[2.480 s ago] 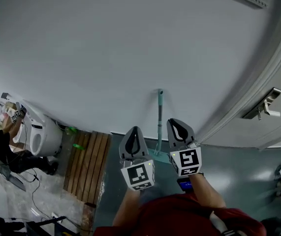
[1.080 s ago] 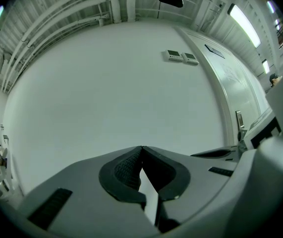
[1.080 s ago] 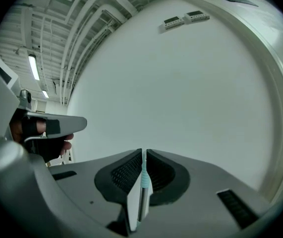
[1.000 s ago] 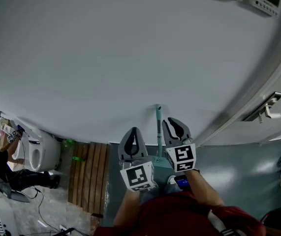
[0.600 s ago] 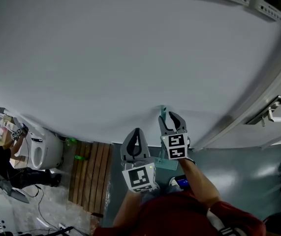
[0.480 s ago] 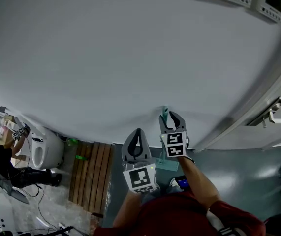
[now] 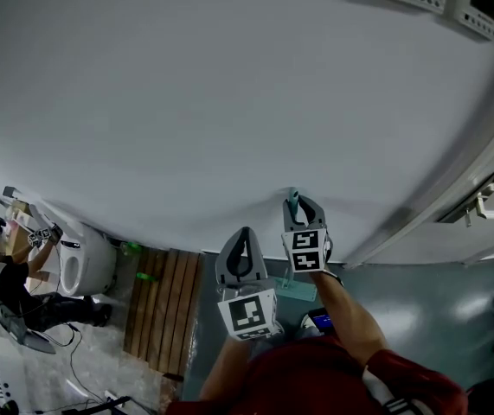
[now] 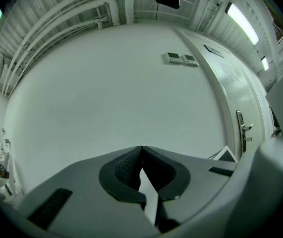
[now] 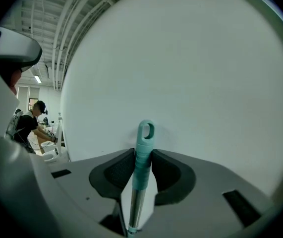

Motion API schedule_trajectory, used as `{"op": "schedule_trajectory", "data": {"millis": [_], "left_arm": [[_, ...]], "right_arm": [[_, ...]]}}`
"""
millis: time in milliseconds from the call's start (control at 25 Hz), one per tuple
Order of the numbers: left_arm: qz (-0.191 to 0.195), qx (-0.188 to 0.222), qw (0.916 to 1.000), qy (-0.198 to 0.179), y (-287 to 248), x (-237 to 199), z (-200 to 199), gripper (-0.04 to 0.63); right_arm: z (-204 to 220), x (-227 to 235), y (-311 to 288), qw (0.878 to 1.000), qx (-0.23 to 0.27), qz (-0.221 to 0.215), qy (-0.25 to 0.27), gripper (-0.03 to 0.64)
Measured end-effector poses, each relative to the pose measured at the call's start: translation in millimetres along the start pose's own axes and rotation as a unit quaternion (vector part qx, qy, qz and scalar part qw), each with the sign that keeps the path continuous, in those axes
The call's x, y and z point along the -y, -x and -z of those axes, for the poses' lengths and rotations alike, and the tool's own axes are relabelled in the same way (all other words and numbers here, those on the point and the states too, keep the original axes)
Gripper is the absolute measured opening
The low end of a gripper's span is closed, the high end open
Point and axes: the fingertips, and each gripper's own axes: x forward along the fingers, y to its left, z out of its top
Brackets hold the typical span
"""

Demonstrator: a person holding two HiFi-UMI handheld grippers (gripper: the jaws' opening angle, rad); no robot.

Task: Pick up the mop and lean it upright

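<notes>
Right gripper view gives me the answer straight away: the mop's teal grip [image 9: 142,150], hanging loop on top, stands upright between the jaws of the right gripper [image 9: 142,158]. Those jaws have just been closing, and now the dark pads sit against the grip on both sides, so I read it as clamped, high up near the handle's end. Bare metal shaft runs down below the grip and out of the bottom of the view.

Head view now: the mop [image 7: 292,201] rises from its teal mop head [image 7: 293,289], which rests on the grey floor [image 7: 420,309] just in front of me. Its top looks very close to the wall [image 7: 186,102]; I can't tell whether it actually touches.

My left gripper [image 7: 243,232] hangs just left of the mop, apart from it. Its own view shows the jaw tips pressed together with nothing between them.

Further out, a door [image 7: 489,145] stands to the right, wooden slats [image 7: 158,305] lie on the floor to the left, and a person [image 7: 4,271] works at the far left.

My judgement: the pick-up is done and the mop is upright. What remains is to settle the handle against the wall, let go, and see that it stands alone.
</notes>
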Motion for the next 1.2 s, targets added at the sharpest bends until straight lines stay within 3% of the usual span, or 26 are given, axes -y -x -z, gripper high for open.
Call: {"op": "schedule_trajectory", "data": {"millis": [280, 480, 800, 1040, 1200], "left_arm": [[-0.005, 0.001, 0.9999, 0.009, 2, -3, 2, 0.014], [-0.006, -0.006, 0.9999, -0.007, 1, -5, 7, 0.014], [-0.009, -0.01, 0.9999, -0.005, 1, -10, 13, 0.014], [-0.012, -0.009, 0.9998, -0.009, 1, -17, 15, 0.014], [-0.013, 0.004, 0.9999, 0.007, 2, -15, 7, 0.013]], "right_arm": [[1, 2, 9, 1.0, 0.008, -0.001, -0.012, 0.115], [2, -1, 27, 1.0, 0.013, -0.007, -0.018, 0.114], [9, -28, 83, 0.999, 0.034, -0.029, -0.008, 0.112], [11, -33, 92, 0.999, 0.038, -0.035, -0.001, 0.11], [10, -34, 95, 0.999, 0.036, -0.037, -0.004, 0.11]]}}
